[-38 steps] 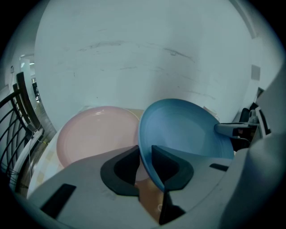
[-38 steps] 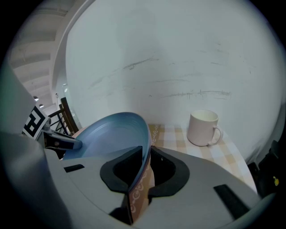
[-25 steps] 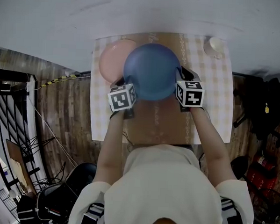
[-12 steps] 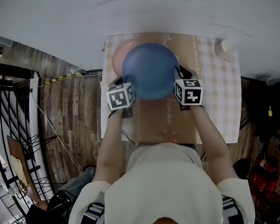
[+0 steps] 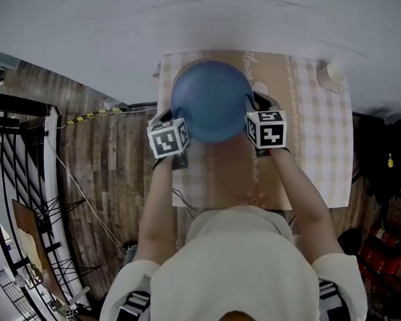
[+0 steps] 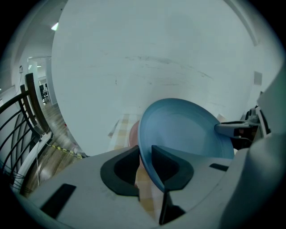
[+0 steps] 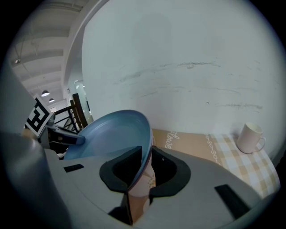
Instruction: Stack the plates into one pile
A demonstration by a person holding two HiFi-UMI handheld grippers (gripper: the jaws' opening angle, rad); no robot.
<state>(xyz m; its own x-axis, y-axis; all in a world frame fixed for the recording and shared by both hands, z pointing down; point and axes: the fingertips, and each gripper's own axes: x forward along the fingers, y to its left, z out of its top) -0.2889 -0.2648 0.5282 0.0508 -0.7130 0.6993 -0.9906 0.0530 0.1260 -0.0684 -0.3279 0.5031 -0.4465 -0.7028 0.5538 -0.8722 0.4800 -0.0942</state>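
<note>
The blue plate (image 5: pixel 212 100) fills the whole gap between the left hand-held gripper (image 6: pixel 143 165) and the right hand-held gripper (image 7: pixel 145 167), with its rim between each pair of jaws. Nothing can pass between the two. The right one's jaws are opening with the rim between them. Ahead of and below the left hand-held gripper a pink plate (image 6: pixel 133 134) lies on the bench (image 5: pixel 315 142), mostly covered by the blue one. Right of the right hand-held gripper the checked cloth is open as far as a white mug (image 5: pixel 334 75) at the far corner, well apart. A wall (image 5: pixel 194 22) blocks the way just past the bench's far edge. Left of the left hand-held gripper the bench edge is near, with a black railing (image 6: pixel 27 112) well apart beyond it.
</note>
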